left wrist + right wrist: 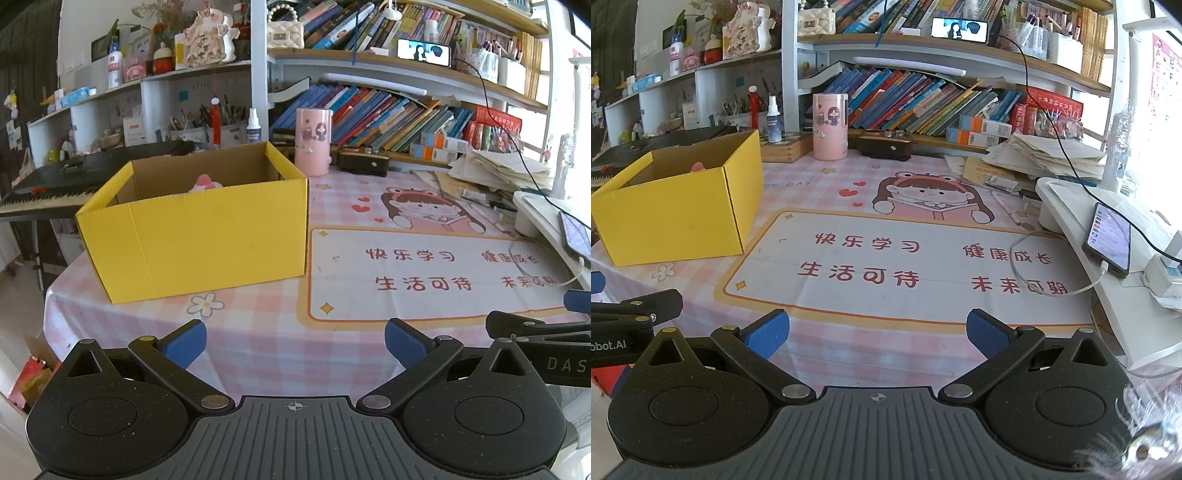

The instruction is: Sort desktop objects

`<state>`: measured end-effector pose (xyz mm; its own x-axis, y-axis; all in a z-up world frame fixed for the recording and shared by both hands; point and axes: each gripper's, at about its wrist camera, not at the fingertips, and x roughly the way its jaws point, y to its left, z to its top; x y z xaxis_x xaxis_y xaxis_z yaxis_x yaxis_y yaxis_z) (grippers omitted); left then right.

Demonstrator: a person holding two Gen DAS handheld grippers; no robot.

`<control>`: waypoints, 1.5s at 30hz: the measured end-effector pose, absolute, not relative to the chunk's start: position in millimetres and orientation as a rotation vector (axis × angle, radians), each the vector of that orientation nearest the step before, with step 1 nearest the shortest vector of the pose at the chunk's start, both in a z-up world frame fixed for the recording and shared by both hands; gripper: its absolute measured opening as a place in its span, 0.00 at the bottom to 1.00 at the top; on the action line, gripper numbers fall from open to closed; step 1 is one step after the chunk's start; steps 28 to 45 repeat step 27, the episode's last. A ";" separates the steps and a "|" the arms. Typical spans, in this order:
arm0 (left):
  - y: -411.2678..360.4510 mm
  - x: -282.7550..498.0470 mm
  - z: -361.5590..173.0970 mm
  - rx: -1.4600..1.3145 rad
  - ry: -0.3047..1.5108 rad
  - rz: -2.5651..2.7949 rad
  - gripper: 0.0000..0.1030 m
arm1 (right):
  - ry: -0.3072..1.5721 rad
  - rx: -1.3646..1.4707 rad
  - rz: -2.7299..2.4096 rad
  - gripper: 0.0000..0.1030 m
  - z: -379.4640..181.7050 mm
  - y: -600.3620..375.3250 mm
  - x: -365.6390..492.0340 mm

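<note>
**Both grippers empty, the box ahead and to my left**

Both tools sit low at the near edge of the desk with nothing in them. My left gripper [295, 345] has its blue pads spread wide, and so does my right gripper [878, 334]; only the checked desk mat [923, 258] shows between each pair.

Going by size: the yellow cardboard box [195, 240] is the biggest thing on the mat. It stands open-topped, ahead and left of my left gripper, and far off to the left of my right one [676, 218]. Its long side runs roughly across my view, so I judge the left hand to be the nearer one for any drop into it. Behind it, near the shelf, a pink cylindrical holder [313, 142] stands upright, well apart from both tools. On the right a phone [1108, 240] lies on a white stand, plugged into a cable, nearer my right hand.

Inside the box a pink object [205, 182] pokes just above the front wall; the wall hides most of it and I cannot tell what it is. Whatever else lies in there is hidden. The middle of the mat shows nothing loose left to sort, so the sorting looks close to done; the paper pile [1041, 155] at the right rear is too jumbled to read.
</note>
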<state>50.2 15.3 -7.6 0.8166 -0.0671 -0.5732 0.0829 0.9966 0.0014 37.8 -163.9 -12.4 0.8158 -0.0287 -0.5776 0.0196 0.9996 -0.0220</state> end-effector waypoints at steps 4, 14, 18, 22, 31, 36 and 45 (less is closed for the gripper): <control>15.2 50.5 -7.6 0.029 0.610 -0.082 1.00 | 0.621 -0.017 -0.027 1.00 -13.5 -162.7 40.1; 16.9 50.2 -6.4 0.018 0.591 -0.099 1.00 | 0.626 -0.020 -0.024 1.00 -14.9 -161.3 42.0; 17.4 49.2 -5.5 0.015 0.580 -0.108 1.00 | 0.626 -0.023 -0.020 1.00 -14.8 -159.5 42.8; 18.3 49.4 -5.6 0.015 0.580 -0.101 1.00 | 0.628 -0.024 -0.016 1.00 -15.0 -157.3 43.3; 20.7 48.7 -5.4 0.019 0.576 -0.091 1.00 | 0.629 -0.024 -0.015 1.00 -15.0 -156.8 43.2; 20.7 48.7 -5.4 0.019 0.576 -0.091 1.00 | 0.629 -0.024 -0.015 1.00 -15.0 -156.8 43.2; 20.7 48.7 -5.4 0.019 0.576 -0.091 1.00 | 0.629 -0.024 -0.015 1.00 -15.0 -156.8 43.2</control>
